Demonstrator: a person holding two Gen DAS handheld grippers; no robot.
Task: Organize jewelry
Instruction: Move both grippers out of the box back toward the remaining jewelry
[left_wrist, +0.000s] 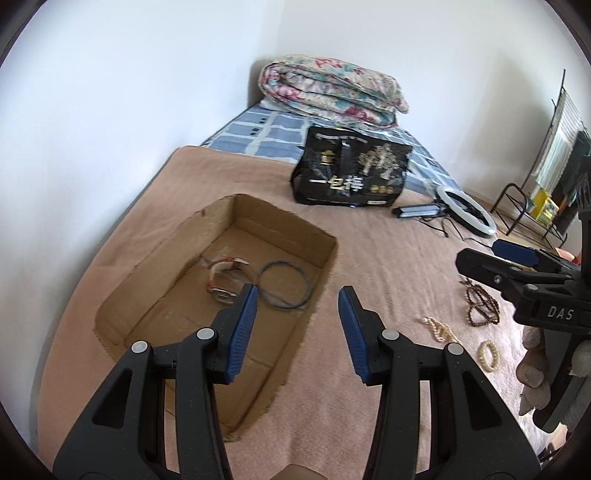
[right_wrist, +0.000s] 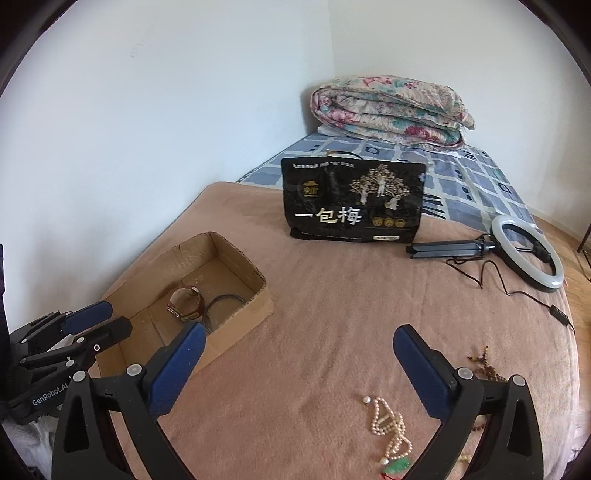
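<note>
An open cardboard box (left_wrist: 155, 258) (right_wrist: 258, 275) lies on a tan blanket. Inside it are a watch (left_wrist: 221, 275) (right_wrist: 186, 302) and a dark blue bangle (left_wrist: 285, 284) (right_wrist: 223, 308). My left gripper (left_wrist: 298, 295) is open and empty, hovering over the box's right side; it also shows in the right wrist view (right_wrist: 94, 319). My right gripper (right_wrist: 299, 338) is open and empty above the blanket. A pearl necklace (right_wrist: 389, 424) (left_wrist: 441, 330) lies just below it. A pearl bracelet (left_wrist: 488, 355) and a brown bead strand (left_wrist: 482, 306) (right_wrist: 484, 363) lie to the right.
A black snack bag (left_wrist: 351, 170) (right_wrist: 352, 197) stands behind the box. A ring light on a folded stand with a cable (left_wrist: 465, 212) (right_wrist: 526, 254) lies to the right. A folded floral quilt (left_wrist: 332, 90) (right_wrist: 391, 110) sits at the bed's far end. White walls border the left.
</note>
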